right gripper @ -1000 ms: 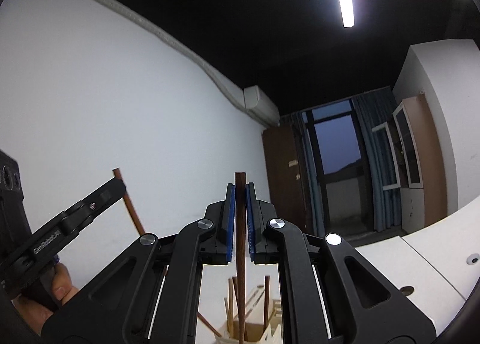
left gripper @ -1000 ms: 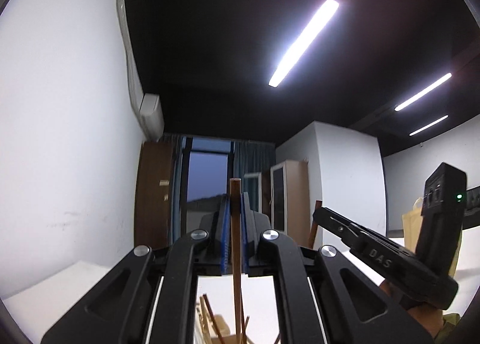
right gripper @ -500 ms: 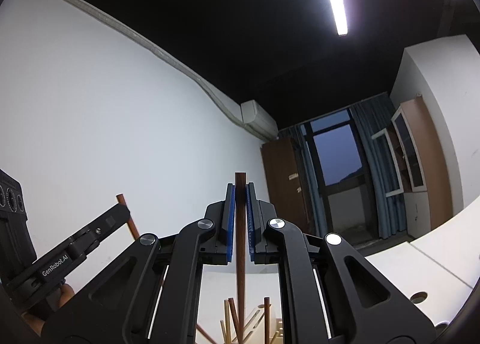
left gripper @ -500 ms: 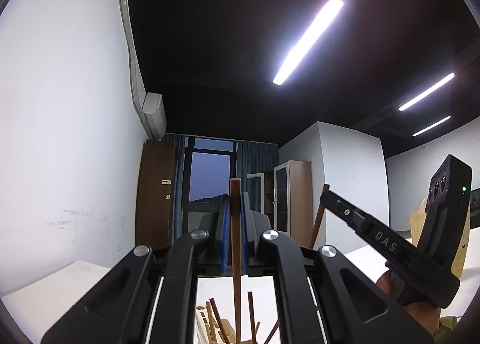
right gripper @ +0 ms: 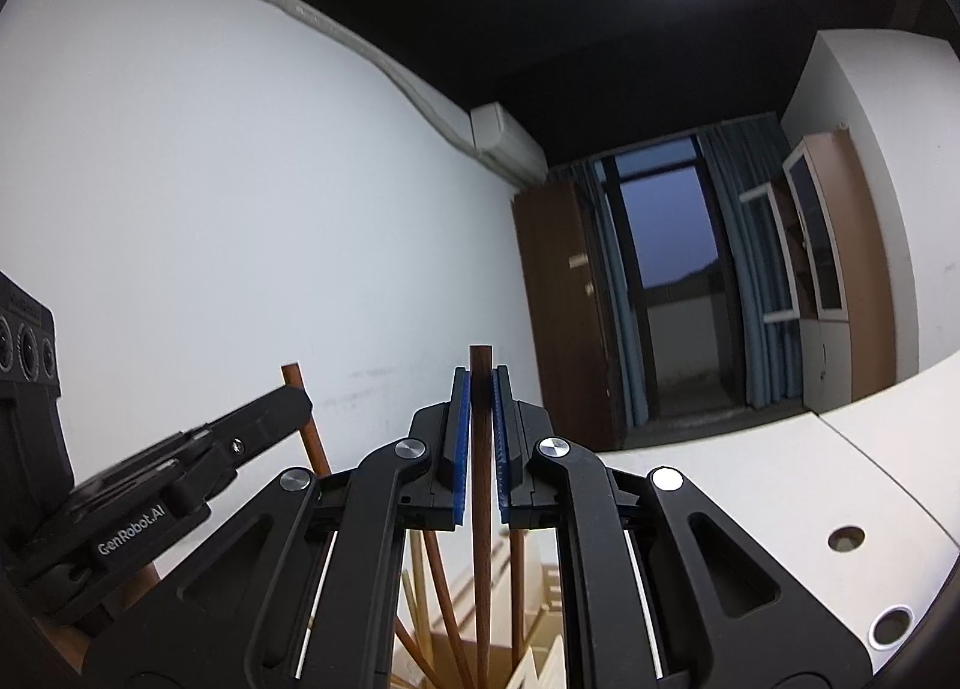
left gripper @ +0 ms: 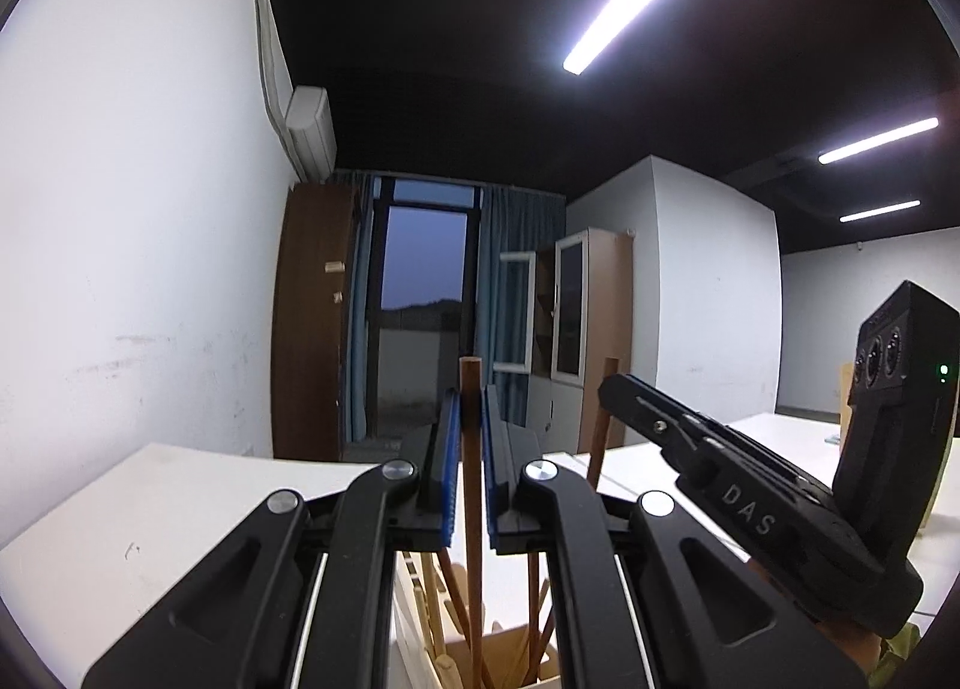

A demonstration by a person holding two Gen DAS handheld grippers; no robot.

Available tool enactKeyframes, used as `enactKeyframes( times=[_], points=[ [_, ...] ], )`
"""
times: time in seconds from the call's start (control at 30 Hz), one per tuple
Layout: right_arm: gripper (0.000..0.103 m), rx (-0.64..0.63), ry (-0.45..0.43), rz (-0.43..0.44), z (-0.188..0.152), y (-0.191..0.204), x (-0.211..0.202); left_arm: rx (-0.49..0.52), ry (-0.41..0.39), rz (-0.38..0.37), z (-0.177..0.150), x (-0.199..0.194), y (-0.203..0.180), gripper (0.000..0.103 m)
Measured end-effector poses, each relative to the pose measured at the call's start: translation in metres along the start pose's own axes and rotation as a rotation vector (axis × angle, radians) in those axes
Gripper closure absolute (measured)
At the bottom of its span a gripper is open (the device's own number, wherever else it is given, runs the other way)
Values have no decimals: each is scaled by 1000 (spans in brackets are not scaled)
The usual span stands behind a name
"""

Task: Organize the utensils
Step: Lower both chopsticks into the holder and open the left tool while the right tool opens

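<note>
In the left wrist view, the letters "DAS" stand in pale print on the black side of the right tool [left gripper: 612, 389]. In the right wrist view, "GenRobot.AI" reads in pale letters along the black side of the left tool [right gripper: 297, 398]. No other text, number or sign can be read in either view.

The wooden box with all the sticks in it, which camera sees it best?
The right wrist view: the wooden holder shows its slatted side and several chopsticks standing in it, below the right gripper. The left wrist view shows only a corner of it between the gripper's arms.
</note>
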State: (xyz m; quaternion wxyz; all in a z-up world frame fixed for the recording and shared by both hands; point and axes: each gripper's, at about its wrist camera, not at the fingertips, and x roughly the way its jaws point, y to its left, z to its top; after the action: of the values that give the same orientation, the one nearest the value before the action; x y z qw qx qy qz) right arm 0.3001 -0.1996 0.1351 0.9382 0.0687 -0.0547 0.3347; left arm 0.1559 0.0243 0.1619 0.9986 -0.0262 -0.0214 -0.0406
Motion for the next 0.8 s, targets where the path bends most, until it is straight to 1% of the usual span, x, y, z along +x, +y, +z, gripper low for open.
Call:
enactKeyframes(
  times=[0.07, 0.13, 0.33, 0.37, 0.43, 0.7, 0.8],
  points=[
    [96, 7, 25, 2, -3, -2, 1, 2, 11, -7, -3, -1, 0, 96],
    [96, 10, 44, 6, -4, -6, 2, 5, 23, 1, -5, 2, 3, 96],
    [96, -1, 96, 5, -11, -8, 7, -33, 81, -14, -13, 14, 14, 96],
    [96, -3, 101, 5, -14, -6, 0, -34, 86, -12, -14, 16, 16, 96],
    [96, -1, 113, 4, -16, -7, 0, -40, 107, -19, -17, 19, 18, 96],
    [96, -10, 159, 11, -15, -7, -3, -31, 135, -17, -24, 25, 21, 96],
    [96, -10, 174, 8, -19, -6, -8, -27, 135, -16, -24, 23, 18, 96]
  ],
)
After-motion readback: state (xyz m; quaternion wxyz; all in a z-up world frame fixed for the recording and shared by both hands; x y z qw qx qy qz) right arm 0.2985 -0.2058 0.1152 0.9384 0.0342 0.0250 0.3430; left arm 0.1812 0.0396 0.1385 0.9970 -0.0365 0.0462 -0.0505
